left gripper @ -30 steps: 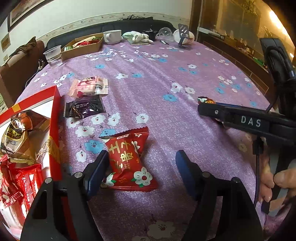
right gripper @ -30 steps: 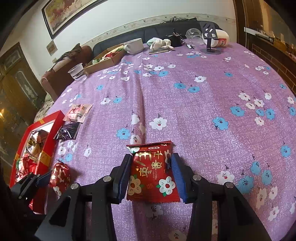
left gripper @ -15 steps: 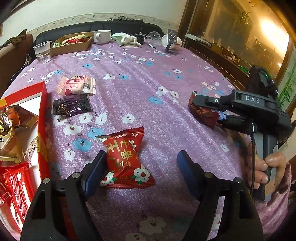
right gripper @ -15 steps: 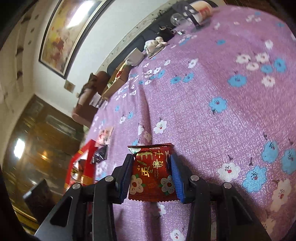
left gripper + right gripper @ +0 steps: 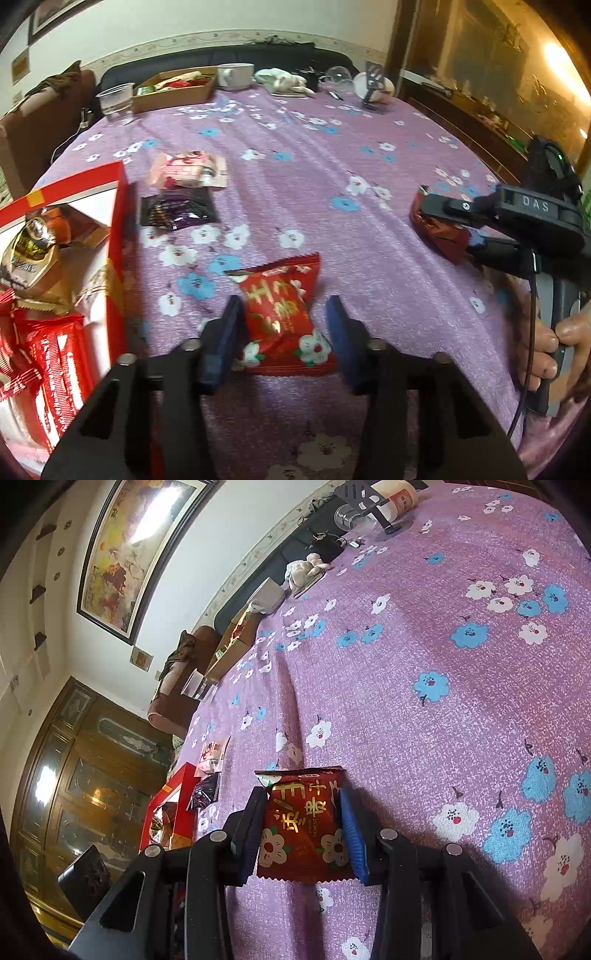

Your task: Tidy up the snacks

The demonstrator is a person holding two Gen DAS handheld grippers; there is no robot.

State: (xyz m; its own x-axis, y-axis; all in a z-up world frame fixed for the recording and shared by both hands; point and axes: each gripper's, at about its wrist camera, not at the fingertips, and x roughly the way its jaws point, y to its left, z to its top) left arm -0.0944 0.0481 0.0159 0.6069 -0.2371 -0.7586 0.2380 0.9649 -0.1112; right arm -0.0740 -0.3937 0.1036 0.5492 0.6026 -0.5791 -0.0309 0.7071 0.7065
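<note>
Two red snack packets, one in each gripper's reach

The left gripper [image 5: 282,325] has narrowed since a second ago, its blue pads flanking but not yet squeezing a crinkly red packet [image 5: 282,310] on the purple floral tablecloth [image 5: 295,177]. The right gripper [image 5: 301,827] stays clamped on a second red packet [image 5: 301,823], now lifted and tilted. The red box [image 5: 118,236] at left is cut off.

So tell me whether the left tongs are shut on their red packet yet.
Open. The left tongs straddle the red packet lying on the tablecloth; a gap shows beside the right pad.
</note>
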